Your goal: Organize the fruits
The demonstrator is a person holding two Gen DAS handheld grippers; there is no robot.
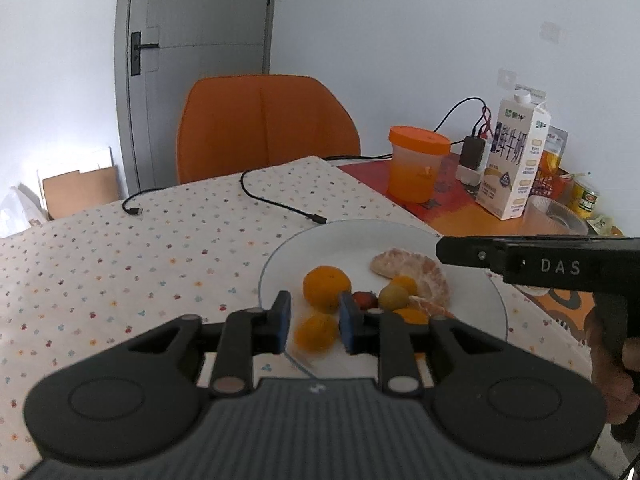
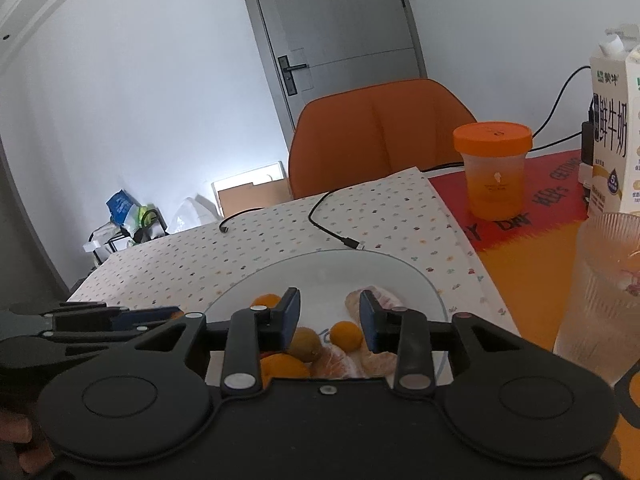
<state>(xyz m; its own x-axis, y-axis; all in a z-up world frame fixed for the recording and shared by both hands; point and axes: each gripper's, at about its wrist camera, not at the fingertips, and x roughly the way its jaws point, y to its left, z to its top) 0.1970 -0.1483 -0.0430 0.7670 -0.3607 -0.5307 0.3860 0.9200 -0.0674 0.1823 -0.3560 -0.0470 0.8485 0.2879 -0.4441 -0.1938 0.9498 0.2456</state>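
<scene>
Fruits [image 1: 326, 290] on white plate [image 1: 344, 240], juice in lidded cup [image 1: 416, 168]

Soft, even daylight, cool in tone, with heavy fisheye bending in both my views.

My black gripper bodies sit blurred at the bottom. The grey door [image 2: 340, 28] and pale wall curve at the edges, corners go dark. A small orange fruit [image 1: 316, 331] between my left fingers looks smeared. Shadows on the round white plate [image 1: 332, 240] are faint.
</scene>
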